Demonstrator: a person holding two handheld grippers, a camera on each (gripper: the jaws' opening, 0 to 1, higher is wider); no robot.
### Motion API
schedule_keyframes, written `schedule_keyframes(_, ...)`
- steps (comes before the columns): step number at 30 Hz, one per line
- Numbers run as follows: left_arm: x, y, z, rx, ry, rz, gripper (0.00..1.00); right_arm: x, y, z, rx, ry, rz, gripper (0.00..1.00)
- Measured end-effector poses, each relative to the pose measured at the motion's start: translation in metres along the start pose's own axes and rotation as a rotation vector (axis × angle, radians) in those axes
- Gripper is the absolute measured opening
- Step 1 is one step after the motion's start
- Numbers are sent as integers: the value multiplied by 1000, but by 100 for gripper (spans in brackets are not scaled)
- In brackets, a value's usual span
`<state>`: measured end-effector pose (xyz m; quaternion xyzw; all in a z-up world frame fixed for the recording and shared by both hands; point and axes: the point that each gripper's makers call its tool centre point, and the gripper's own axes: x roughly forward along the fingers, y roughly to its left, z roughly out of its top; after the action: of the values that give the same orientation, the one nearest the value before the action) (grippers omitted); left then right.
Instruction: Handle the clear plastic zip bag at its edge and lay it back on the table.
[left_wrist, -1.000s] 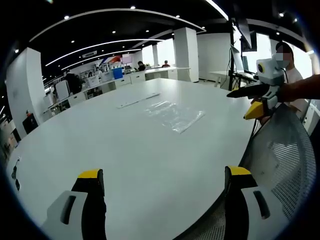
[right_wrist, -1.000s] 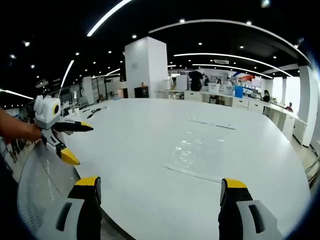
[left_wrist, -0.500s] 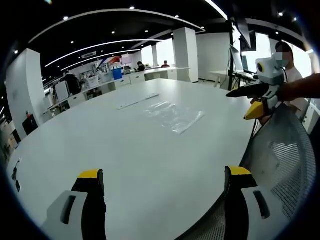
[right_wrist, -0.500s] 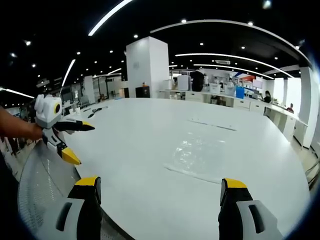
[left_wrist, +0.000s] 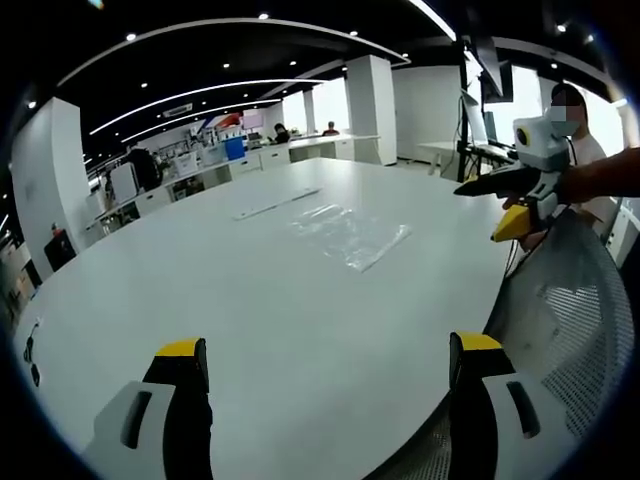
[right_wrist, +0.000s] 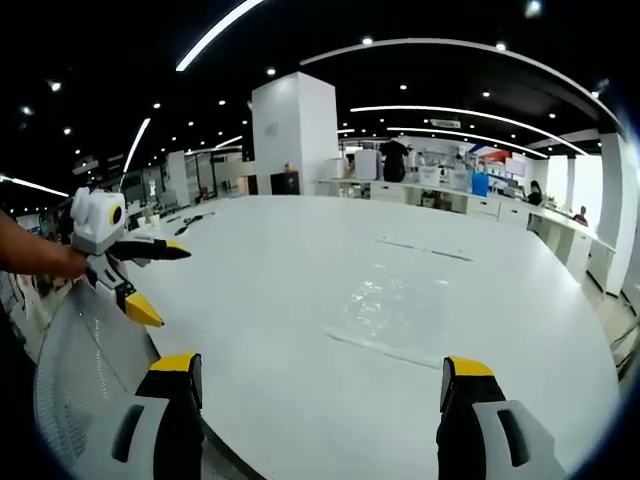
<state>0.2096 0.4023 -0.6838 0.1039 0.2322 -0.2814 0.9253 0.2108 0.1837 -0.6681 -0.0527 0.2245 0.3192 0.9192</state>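
Observation:
A clear plastic zip bag (left_wrist: 350, 231) lies flat on the big white table (left_wrist: 200, 290), a fair way ahead of both grippers; the right gripper view has the same bag (right_wrist: 400, 310) right of centre. My left gripper (left_wrist: 330, 375) hovers open over the table's near edge with nothing between its yellow-tipped jaws. It also appears at the left of the right gripper view as the left gripper (right_wrist: 150, 280), held by a hand. My right gripper (right_wrist: 318, 390) is open and empty too. From the left gripper view, the right gripper (left_wrist: 505, 205) stands at the right, above the table's edge.
A grey mesh chair back (left_wrist: 565, 330) sits at the table's edge by the right gripper. A thin clear strip (left_wrist: 275, 203) lies beyond the bag. White pillars (right_wrist: 292, 135), desks and people stand far behind the table.

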Motion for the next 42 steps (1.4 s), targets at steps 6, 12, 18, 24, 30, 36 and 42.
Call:
schedule_keyframes(6, 4, 0, 0, 0, 3, -4, 99, 1, -4, -1, 3, 6, 0, 100)
schedule_keyframes(12, 6, 2, 4, -1, -3, -3, 99, 2, -5, -1, 0, 7, 2, 100)
schedule_keyframes(18, 8, 1, 5, -10, 0, 1, 99, 6, -9, -3, 0, 13, 5, 100)
schedule_keyframes(24, 10, 2, 4, -12, 3, -1, 99, 7, -8, -3, 2, 11, 8, 100)
schedule_keyframes(30, 11, 4, 6, -13, -1, 2, 99, 8, -10, -3, 4, 12, 9, 100)
schedule_keyframes(36, 12, 7, 6, -17, -3, 7, 99, 10, -16, -4, -1, 16, 11, 100)
schedule_keyframes(42, 13, 8, 9, 9, -5, 4, 99, 11, -19, -3, -7, 12, 14, 100)
